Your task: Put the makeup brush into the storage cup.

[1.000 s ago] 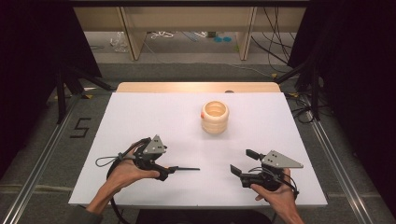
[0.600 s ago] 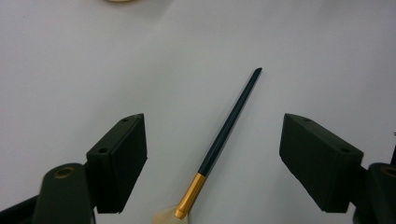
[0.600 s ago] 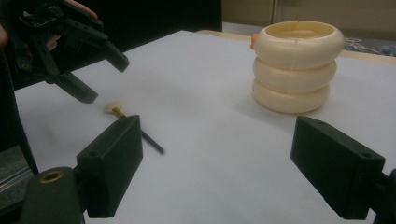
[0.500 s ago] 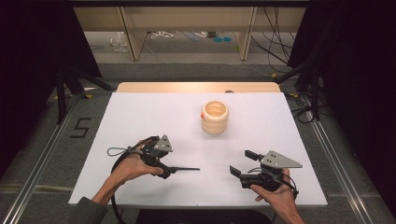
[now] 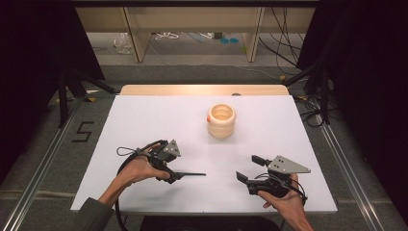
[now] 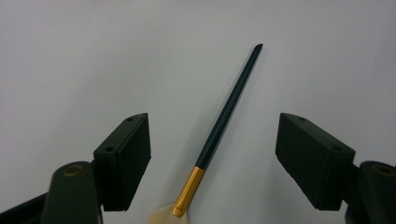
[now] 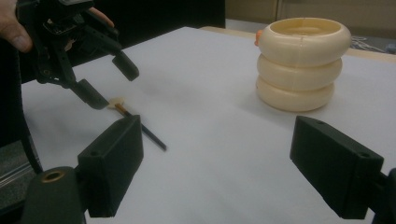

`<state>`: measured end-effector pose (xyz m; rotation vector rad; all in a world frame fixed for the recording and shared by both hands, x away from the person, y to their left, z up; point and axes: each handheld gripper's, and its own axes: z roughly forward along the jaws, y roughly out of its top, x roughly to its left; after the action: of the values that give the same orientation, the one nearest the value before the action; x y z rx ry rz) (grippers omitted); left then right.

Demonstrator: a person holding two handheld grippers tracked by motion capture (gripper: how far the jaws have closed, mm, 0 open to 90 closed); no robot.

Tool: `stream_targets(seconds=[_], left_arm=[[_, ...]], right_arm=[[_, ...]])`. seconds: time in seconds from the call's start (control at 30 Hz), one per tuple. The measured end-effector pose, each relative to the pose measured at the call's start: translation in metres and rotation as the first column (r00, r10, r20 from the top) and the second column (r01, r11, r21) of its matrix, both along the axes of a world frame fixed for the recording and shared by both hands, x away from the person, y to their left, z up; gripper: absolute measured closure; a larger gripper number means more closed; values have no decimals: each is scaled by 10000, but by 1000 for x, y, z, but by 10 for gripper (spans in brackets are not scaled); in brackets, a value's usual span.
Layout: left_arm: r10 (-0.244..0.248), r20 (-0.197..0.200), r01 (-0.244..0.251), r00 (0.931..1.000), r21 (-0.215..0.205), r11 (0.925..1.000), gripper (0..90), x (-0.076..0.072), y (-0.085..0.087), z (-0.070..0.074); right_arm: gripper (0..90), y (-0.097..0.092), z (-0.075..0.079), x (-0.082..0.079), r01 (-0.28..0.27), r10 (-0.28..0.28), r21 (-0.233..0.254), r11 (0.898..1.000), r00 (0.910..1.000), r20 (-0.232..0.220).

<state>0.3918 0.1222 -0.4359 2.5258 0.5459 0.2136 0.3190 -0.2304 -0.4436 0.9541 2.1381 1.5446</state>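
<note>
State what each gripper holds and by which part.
Nothing is held. The left gripper is open over the brush lying on the table; the right gripper is open and empty.

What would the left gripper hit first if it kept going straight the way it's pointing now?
Probably the dark brush lying on the white table: it sits between the open left gripper's jaws, just below them, though the gap is unclear.

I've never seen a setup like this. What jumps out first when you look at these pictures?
A cream ribbed pot like three stacked rings stands alone toward the far middle of the white table. Nearer the person, the left gripper hangs, jaws open, over a thin dark brush with a gold collar lying flat. The right gripper, also open, sits at the near right.
</note>
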Motion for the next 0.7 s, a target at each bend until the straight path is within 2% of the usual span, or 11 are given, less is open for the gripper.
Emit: stream_targets(seconds=[0.07,0.1,0.2,0.23,0.43,0.47,0.5,0.53,0.6,0.63,0.7], left_arm=[[4,-133,-4,9999,3,10000,277,0,-2,-2],[4,-133,-4,9999,3,10000,278,0,-2,-2],[-96,-164,98,9998,151,9998,287,1,-4,-3],[-171,-210,176,9996,207,9996,292,2,-5,-4],[-426,-308,442,9986,527,9976,314,5,-6,-6],[-385,-416,407,9984,528,9978,314,5,-6,-6],[-374,-454,399,9983,560,9976,321,5,-6,-7],[-434,-389,457,9983,618,9970,333,5,-6,-7],[-394,-469,424,9981,649,9970,336,6,-7,-8],[-504,-429,536,9978,753,9957,347,7,-7,-8],[-443,-507,483,9977,796,9957,354,7,-8,-9]], right_arm=[[182,0,0,0,-7,7,5,10000,10000,-22],[182,0,0,1,0,1,-41,10000,9998,191],[182,0,0,1,66,-64,-127,9999,9998,168],[182,1,-1,1,24,-25,24,10000,9997,231],[182,1,-1,1,-56,55,62,10000,9999,164],[182,1,-2,2,-93,91,90,9999,9996,272],[182,1,-2,2,-99,97,77,9999,9996,254],[182,2,-2,1,-134,135,140,9998,9999,-30],[183,2,-2,1,-135,135,132,9998,9999,-34],[184,2,-1,0,-77,76,-42,10000,10000,-27],[185,2,-2,2,-63,64,-51,10000,9997,226]])
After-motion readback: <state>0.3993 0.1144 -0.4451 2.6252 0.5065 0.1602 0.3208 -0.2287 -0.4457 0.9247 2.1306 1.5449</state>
